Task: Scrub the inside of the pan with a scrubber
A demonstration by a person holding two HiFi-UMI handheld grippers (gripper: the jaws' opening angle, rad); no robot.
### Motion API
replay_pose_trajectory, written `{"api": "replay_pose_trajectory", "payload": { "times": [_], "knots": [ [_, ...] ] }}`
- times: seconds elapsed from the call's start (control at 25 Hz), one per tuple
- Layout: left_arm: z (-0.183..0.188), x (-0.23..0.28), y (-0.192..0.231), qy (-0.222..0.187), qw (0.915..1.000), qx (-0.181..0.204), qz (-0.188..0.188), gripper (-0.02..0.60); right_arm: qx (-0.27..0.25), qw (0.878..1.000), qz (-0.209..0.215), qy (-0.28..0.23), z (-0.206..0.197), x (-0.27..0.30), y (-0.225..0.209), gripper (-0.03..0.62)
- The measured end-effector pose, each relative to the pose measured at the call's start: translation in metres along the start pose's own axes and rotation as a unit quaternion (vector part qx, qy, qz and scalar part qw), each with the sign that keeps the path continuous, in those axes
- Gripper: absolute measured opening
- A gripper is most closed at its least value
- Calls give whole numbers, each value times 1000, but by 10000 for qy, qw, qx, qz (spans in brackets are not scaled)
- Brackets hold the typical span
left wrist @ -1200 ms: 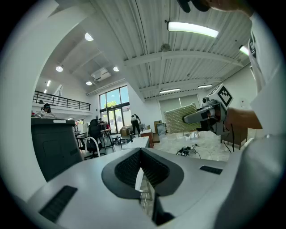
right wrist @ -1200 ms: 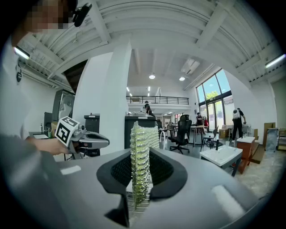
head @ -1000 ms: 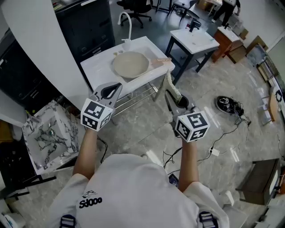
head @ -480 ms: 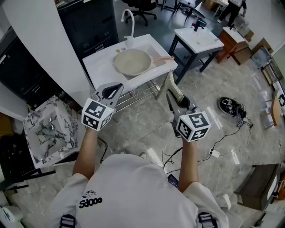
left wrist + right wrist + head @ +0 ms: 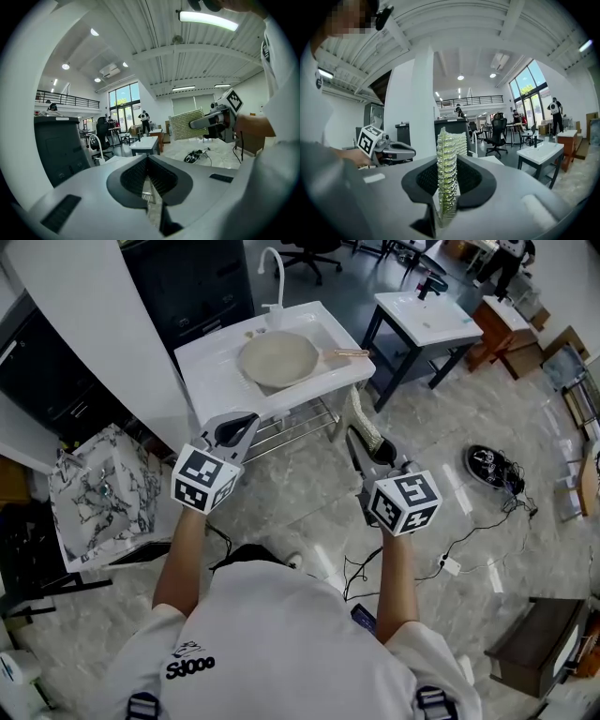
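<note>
Marble floor (image 5: 300, 507), white tabletop (image 5: 211, 376) ahead. Pan (image 5: 278, 359) on it sits bit nearer than second ago: approach underway, no scrubbing yet. Right gripper (image 5: 354, 439) jaws pinching scrubber (image 5: 364, 420); left gripper (image 5: 242, 420) jaws closed, empty.

Pale marbled floor (image 5: 281, 493) underfoot, black cable (image 5: 469, 531) trailing at right. White sink table (image 5: 211, 371) beside a dark cabinet (image 5: 187, 277), second white table (image 5: 431, 320) near. Tall windows (image 5: 529, 79), a railed mezzanine (image 5: 471, 99), a strip light (image 5: 206, 19) overhead.
</note>
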State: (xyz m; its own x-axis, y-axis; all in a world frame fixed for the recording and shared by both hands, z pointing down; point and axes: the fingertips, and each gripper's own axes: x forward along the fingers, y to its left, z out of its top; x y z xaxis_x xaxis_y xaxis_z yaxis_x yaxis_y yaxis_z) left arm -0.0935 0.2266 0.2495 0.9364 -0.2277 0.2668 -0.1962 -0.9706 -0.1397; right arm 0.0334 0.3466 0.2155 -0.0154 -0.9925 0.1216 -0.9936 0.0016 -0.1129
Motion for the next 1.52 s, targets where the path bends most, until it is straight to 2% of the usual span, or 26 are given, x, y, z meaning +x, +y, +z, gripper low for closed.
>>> {"api": "replay_pose_trajectory", "payload": {
  "times": [0.12,0.48,0.68,0.96,1.32,1.52],
  "knots": [
    [-1,2,-7,18,10000,-12,56,5,350,9992,126,-149,2,-4,-7,71],
    [3,22,-4,18,10000,-20,95,5,241,9996,158,-10,-2,9,-26,71],
    [8,51,10,-42,10000,8,9,5,543,9985,39,-33,-6,30,-52,72],
    [14,108,61,-153,9999,34,-55,5,357,9994,8,37,3,85,-94,72],
    [7,173,127,17,9998,-126,-133,5,495,9985,-56,212,13,168,-143,75],
    [5,199,155,47,9997,-193,-150,5,292,9988,-14,400,11,204,-155,75]
  ]
}}
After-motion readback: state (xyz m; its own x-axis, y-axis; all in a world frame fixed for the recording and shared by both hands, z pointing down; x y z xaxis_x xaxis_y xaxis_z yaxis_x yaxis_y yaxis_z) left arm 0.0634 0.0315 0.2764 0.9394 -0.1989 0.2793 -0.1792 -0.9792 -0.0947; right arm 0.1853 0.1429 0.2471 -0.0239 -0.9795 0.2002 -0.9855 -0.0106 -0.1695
